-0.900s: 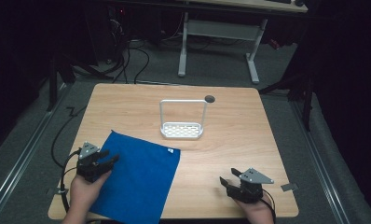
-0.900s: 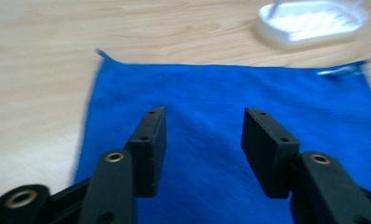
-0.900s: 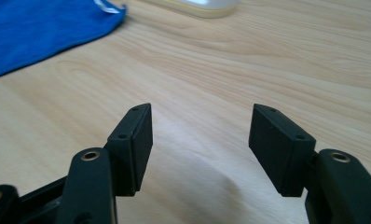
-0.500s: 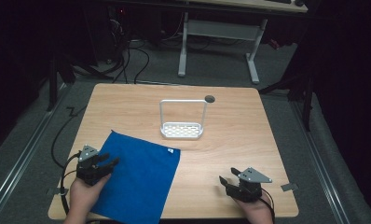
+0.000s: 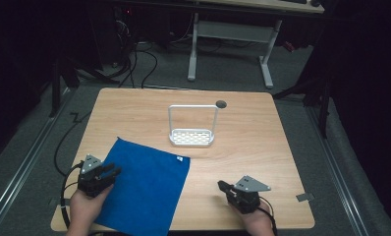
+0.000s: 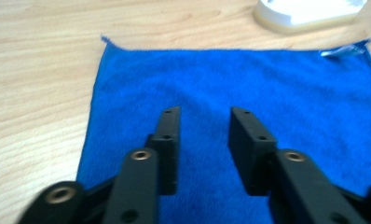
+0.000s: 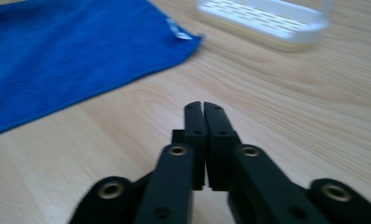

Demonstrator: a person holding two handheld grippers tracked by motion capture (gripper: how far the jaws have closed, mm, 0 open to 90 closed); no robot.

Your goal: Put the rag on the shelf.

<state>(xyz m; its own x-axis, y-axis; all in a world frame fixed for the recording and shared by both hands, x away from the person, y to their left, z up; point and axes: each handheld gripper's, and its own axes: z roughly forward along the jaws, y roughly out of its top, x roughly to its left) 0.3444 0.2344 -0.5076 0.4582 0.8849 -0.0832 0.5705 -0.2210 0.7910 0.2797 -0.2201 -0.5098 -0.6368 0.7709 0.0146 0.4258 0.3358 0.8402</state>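
Observation:
A blue cloth [image 5: 142,184] lies flat on the near left of the wooden table [image 5: 262,147], with a small white tag [image 5: 180,158] at its far right corner. My left gripper [image 5: 112,172] hovers over the cloth's left edge, open and holding nothing; in the left gripper view its jaws stand apart above the blue cloth [image 6: 249,88]. My right gripper [image 5: 222,186] rests near the front right of the table, shut with nothing between its jaws. In the right gripper view the gripper [image 7: 203,106] points toward the cloth [image 7: 67,51] and the rack [image 7: 263,21].
A white wire-handled rack [image 5: 192,133] stands at the middle of the table, just beyond the cloth. A round dark hole [image 5: 221,103] sits behind it. Cables and a desk frame [image 5: 228,39] lie on the floor beyond the table.
My left gripper has shifted slightly toward the near edge over the cloth. The right gripper has barely moved.

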